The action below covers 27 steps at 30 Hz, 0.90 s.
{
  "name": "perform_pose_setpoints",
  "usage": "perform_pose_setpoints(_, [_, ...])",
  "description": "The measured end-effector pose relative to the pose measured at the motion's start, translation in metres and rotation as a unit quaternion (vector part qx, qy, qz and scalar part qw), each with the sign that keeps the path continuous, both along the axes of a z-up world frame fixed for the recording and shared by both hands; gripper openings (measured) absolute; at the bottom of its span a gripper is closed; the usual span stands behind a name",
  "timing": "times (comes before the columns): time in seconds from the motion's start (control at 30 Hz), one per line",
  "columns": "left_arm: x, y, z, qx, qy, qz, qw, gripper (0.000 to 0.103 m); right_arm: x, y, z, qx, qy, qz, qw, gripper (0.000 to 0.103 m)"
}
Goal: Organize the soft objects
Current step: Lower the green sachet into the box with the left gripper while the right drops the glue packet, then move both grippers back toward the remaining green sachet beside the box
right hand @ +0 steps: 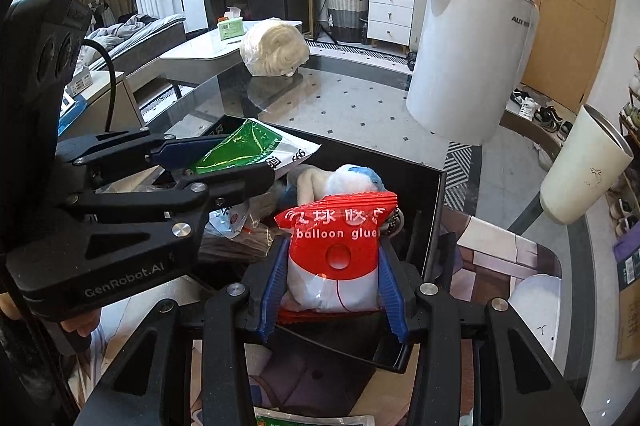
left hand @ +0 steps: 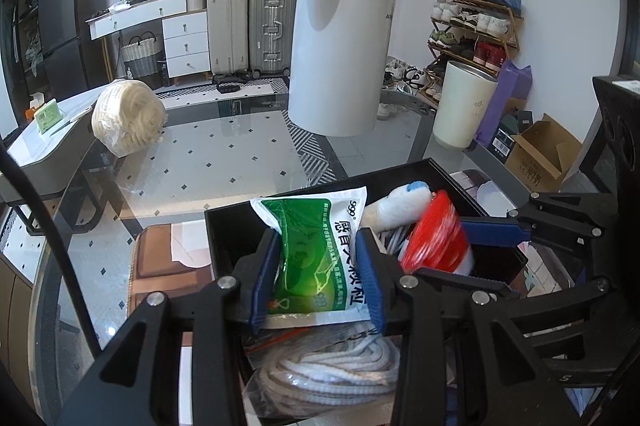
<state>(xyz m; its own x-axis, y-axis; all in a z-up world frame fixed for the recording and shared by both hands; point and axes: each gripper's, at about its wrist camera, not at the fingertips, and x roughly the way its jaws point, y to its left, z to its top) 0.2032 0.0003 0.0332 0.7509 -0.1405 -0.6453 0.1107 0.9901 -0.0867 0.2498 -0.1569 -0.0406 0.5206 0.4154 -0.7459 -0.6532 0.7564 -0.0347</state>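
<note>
We hold one soft pack in each gripper, both over the black box [right hand: 434,222] on the glass table [left hand: 224,146]. The left gripper [left hand: 320,276] pinches the green pack [left hand: 316,258] w/ its blue pads on both sides. The right gripper [right hand: 334,290] pinches the red pack [right hand: 336,246], the one that says balloon glue, the same way. No jaws are spread.

The box already has stuff in it: a blue & white plush [right hand: 352,178], a white rope in a bag [left hand: 332,370], some other bags. So we think the step now is dropping these 2 packs in. Both packs hang just above the pile, inside the box walls.

Next move, we guess: go down a bit, then let go. The green pack should land near the left side, on the rope. The red pack should land on the right, near the plush.

Room to move: the two grippers are close to each other, so we go slow & don't bump. The box's right wall is just beside the red pack. The far side of the table is mostly open. A big white bin [left hand: 340,58] and a white cup [left hand: 464,106] stand far right, well apart from us. A yarn ball [left hand: 128,118] sits far left, prob. next to grab.
</note>
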Motion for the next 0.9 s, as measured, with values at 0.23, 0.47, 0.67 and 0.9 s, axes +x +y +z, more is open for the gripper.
perform_pose_setpoints(0.23, [-0.001,0.002,0.0,-0.005,-0.002,0.0,1.0,0.042,-0.007,-0.006,0.003,0.01,-0.005,0.003,1.0,0.046])
perform_pose_setpoints(0.47, [-0.014,0.005,0.011,-0.014,-0.02,0.0,0.9997,0.063,-0.026,-0.024,0.018,0.035,-0.03,-0.004,0.999,0.065])
perform_pose_setpoints(0.67, [-0.031,0.01,0.02,-0.01,-0.035,0.019,0.9992,0.091,-0.042,-0.052,0.023,0.064,-0.044,-0.042,0.996,0.089])
perform_pose_setpoints(0.9, [-0.057,0.016,0.024,-0.008,-0.045,0.045,0.9979,0.103,-0.056,-0.076,0.017,0.078,-0.037,-0.069,0.994,0.102])
